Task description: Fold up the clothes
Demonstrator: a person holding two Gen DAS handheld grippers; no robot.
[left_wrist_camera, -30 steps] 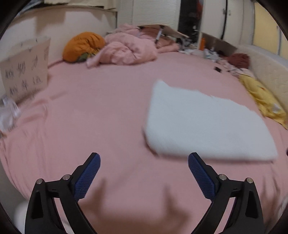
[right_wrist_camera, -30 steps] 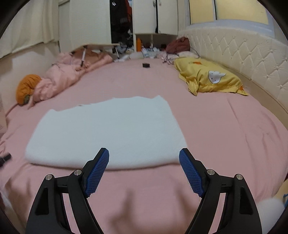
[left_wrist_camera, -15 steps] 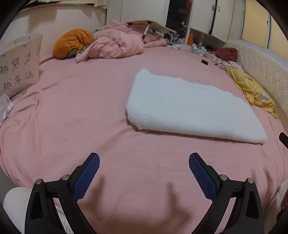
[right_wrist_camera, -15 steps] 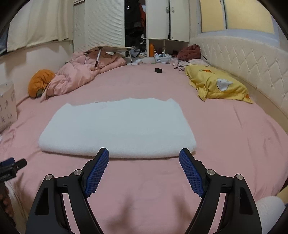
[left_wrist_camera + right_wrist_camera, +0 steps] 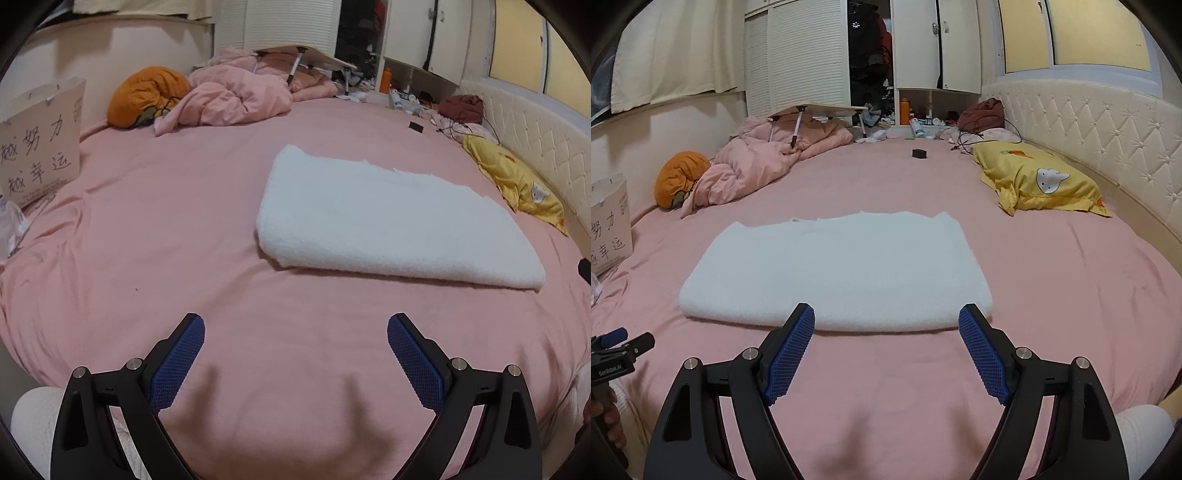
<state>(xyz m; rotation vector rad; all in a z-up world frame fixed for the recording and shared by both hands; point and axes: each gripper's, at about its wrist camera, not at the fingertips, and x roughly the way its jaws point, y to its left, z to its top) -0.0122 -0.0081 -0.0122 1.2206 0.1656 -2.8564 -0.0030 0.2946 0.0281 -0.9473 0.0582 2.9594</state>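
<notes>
Both pairs of jaws stand wide apart with nothing between them: the left gripper (image 5: 295,328) hangs over bare pink sheet (image 5: 147,221), well short of the cloth, and the right gripper (image 5: 886,321) has its blue tips just at the near rounded edge of the folded white garment (image 5: 834,266), seemingly above it and not touching, though the fisheye makes that gap hard to judge. The garment lies flat near the middle of the bed as a thick, fleecy rectangle, already doubled over at least once. Its long axis runs across the right wrist view, side to side, with the rolled fold facing the person and the looser, uneven edges at the far side toward the wardrobe (image 5: 798,55); in the left wrist view the same axis slants from the far left down to the near right. The risks I would judge from here come from that thickness. A pinch at the near fold could catch only the top layer, so the stack peels open when lifted. A pinch that goes too deep could gather the sheet with it. With the left gripper set off to one end, an uneven lift by the two hands could skew the next fold or drag the whole pile across the bed.
</notes>
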